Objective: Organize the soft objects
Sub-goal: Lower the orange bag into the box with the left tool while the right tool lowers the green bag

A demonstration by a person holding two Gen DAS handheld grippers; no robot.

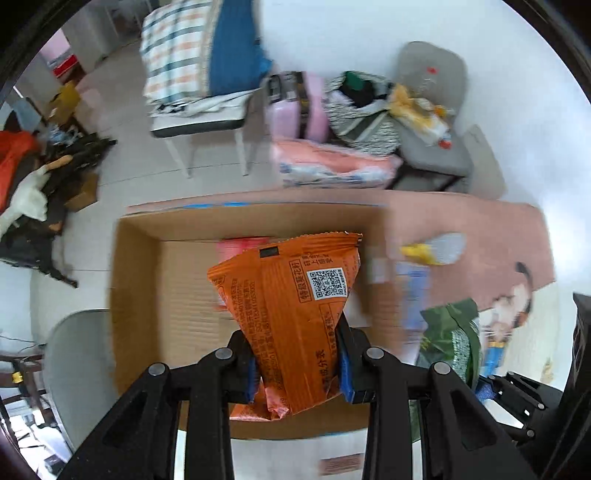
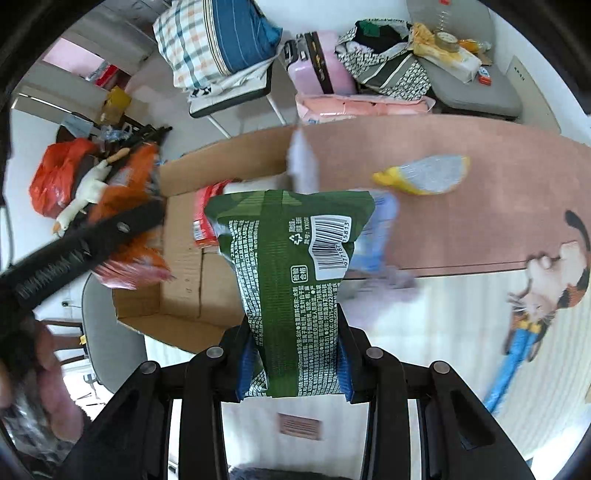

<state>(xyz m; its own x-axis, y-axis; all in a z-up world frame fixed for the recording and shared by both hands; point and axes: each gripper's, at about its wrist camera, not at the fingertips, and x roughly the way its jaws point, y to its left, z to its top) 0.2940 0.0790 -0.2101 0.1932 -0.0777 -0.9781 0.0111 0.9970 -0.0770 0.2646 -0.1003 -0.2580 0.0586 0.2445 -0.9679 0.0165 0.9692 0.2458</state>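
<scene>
Left wrist: my left hand-held gripper [image 1: 300, 363] clamps orange pack [image 1: 291, 314] upright over box [image 1: 136, 280] holding a red pack [image 1: 242, 245]; right hand-held gripper [image 2: 295, 363] clamps green pack [image 2: 291, 277] upright.

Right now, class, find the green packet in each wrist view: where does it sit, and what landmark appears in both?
Left wrist view: green packet at lower right, partly hidden behind the gripper.
Right wrist view: green packet at centre, clamped in the right gripper.
Shared landmark: the cardboard box.

Pale tiled floor [image 1: 122, 122], white wall [image 1: 332, 33], cluttered chairs [image 2: 236, 99] behind table [image 2: 461, 369].
</scene>
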